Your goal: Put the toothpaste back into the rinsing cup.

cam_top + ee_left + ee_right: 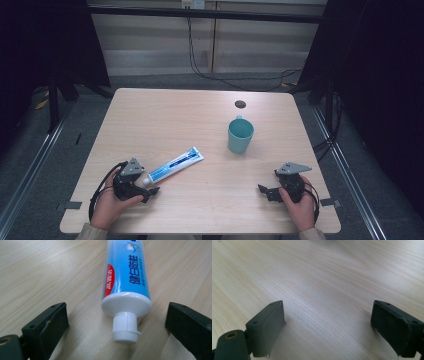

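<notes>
left gripper low, jaws wide around toothpaste cap | right gripper wide, holding nothing | wood table, grey floor

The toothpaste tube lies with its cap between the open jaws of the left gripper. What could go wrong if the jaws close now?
1. The toothpaste tube lies flat on the table, and the left gripper has its jaws level with the small ribbed cap; a grip there may slip or tilt the tube.
2. A squeeze higher on the soft body might dent it.
</notes>
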The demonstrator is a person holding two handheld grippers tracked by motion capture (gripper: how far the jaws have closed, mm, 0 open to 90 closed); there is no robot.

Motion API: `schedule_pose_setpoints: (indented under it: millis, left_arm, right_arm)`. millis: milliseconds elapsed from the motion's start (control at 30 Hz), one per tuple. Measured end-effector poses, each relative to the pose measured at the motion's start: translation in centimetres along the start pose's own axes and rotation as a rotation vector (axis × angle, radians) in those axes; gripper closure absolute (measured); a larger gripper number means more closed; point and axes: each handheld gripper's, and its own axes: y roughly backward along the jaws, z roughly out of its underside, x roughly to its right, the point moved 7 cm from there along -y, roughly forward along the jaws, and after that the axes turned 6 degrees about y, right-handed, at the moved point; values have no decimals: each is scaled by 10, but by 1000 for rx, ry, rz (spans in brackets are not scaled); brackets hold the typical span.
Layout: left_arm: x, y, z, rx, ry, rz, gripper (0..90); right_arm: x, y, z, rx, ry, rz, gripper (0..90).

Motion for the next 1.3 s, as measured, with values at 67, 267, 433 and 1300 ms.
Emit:
schedule_pose_setpoints:
  millis: [67, 267, 433, 1300]
  left_arm:
    - [0, 0, 0, 0, 0, 0, 42]
    - [0, 0, 0, 1, 1, -1, 43]
    - [0, 3, -1, -29, 5, -14, 74]
    - [-4, 23, -22, -232, 47, -44, 166]
  right_arm:
    - [0, 0, 0, -1, -2, 2, 111]
    - [0, 0, 0, 0, -1, 0, 111]
    - [0, 0, 0, 1, 0, 0, 111]
    - [0, 0, 0, 1, 0, -1, 112]
